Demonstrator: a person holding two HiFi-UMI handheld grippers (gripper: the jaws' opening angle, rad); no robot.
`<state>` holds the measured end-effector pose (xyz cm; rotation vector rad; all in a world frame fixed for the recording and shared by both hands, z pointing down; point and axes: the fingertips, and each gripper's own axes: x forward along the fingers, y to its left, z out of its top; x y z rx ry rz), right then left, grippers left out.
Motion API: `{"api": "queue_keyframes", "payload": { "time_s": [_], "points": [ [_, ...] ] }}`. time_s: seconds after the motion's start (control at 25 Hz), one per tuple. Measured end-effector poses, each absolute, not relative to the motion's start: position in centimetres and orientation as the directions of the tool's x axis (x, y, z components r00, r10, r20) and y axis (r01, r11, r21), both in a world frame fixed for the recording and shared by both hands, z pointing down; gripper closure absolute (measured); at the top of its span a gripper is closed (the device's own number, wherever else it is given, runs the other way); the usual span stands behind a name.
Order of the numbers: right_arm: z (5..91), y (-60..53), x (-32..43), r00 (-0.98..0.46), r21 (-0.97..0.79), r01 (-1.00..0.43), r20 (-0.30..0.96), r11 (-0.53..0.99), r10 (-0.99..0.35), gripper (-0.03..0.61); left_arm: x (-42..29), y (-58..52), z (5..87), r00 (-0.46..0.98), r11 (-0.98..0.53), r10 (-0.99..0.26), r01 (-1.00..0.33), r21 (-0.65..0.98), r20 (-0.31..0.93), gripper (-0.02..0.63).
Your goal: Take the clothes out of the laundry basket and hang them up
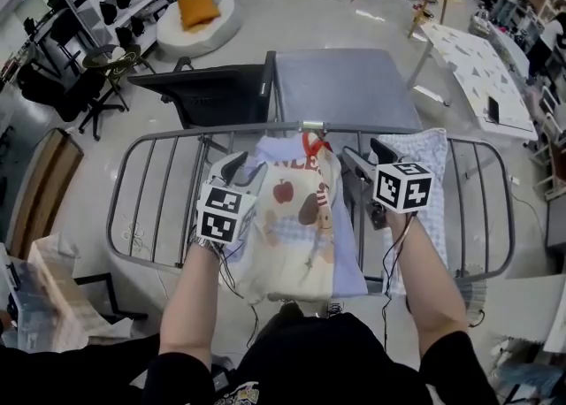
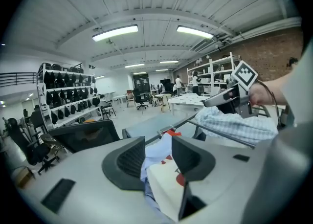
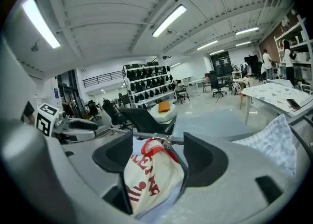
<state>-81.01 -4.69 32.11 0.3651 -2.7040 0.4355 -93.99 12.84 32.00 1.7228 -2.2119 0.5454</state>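
A cream top (image 1: 296, 217) with an apple and red letters on it is laid over the grey drying rack (image 1: 177, 135). A light blue cloth (image 1: 349, 262) is spread under it on the same bars. A blue and white checked cloth (image 1: 424, 164) is hung just beside them, at the right.

The left gripper (image 1: 243, 169) is held at the left edge of the cream top. In the left gripper view its jaws are partly closed. The gap between them is filled by the cream top (image 2: 168, 179) and the blue cloth (image 2: 154, 154), so the cloth looks pinched there.

The right gripper (image 1: 367, 157) is held at the top right side of the cream top, near the rack's top bar. In the right gripper view its jaws are spread wide. The cream top (image 3: 151, 179) is seen between them, but it is not squeezed.

A black chair (image 1: 208, 94) and a grey worktop (image 1: 345, 85) are seen behind the rack.
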Motion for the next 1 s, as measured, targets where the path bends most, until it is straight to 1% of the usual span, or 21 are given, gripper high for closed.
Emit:
{"api": "queue_keyframes", "payload": {
  "time_s": [0.12, 0.2, 0.24, 0.28, 0.32, 0.36, 0.48, 0.68, 0.8, 1.0],
  "points": [
    [30.0, -3.8, -79.9, -0.928, -0.264, -0.247, 0.342, 0.932, -0.149, 0.263, -91.9, 12.7, 30.4, -0.264, 0.241, -0.873, -0.965, -0.108, 0.409, 0.479],
    [28.7, -3.2, -79.0, -0.946, -0.266, -0.201, 0.302, 0.943, -0.116, 0.296, -90.6, 12.9, 29.6, -0.279, 0.263, -0.877, -0.960, -0.094, 0.392, 0.505],
    [28.1, -2.8, -78.5, -0.953, -0.257, -0.181, 0.284, 0.949, -0.105, 0.325, -90.1, 13.0, 29.3, -0.291, 0.278, -0.879, -0.956, -0.090, 0.377, 0.521],
    [27.5, -2.6, -78.0, -0.959, -0.242, -0.164, 0.265, 0.956, -0.097, 0.371, -89.7, 13.2, 28.9, -0.305, 0.295, -0.882, -0.952, -0.085, 0.359, 0.534],
    [26.8, -2.3, -77.5, -0.965, -0.223, -0.148, 0.244, 0.963, -0.091, 0.457, -89.2, 13.3, 28.4, -0.319, 0.312, -0.883, -0.947, -0.077, 0.345, 0.551],
    [26.2, -2.0, -77.0, -0.971, -0.208, -0.130, 0.223, 0.970, -0.082, 0.569, -88.6, 13.5, 28.0, -0.330, 0.327, -0.882, -0.942, -0.068, 0.337, 0.562],
    [24.8, -1.1, -75.4, -0.986, -0.182, -0.060, 0.166, 0.981, -0.030, 0.572, -86.6, 14.2, 27.0, -0.373, 0.378, -0.871, -0.924, -0.048, 0.319, 0.588],
    [23.1, 0.4, -72.6, -0.993, -0.191, 0.058, 0.092, 0.980, 0.076, 0.572, -82.6, 15.0, 26.1, -0.442, 0.450, -0.857, -0.892, -0.032, 0.266, 0.601],
    [22.9, 1.7, -71.3, -0.986, -0.193, 0.129, 0.076, 0.973, 0.146, 0.574, -80.1, 16.0, 26.2, -0.483, 0.494, -0.838, -0.869, -0.027, 0.254, 0.601],
    [23.9, 4.5, -70.6, -0.965, -0.222, 0.224, 0.085, 0.949, 0.248, 0.574, -77.3, 19.1, 27.1, -0.532, 0.548, -0.804, -0.836, -0.014, 0.266, 0.601]
  ]
}}
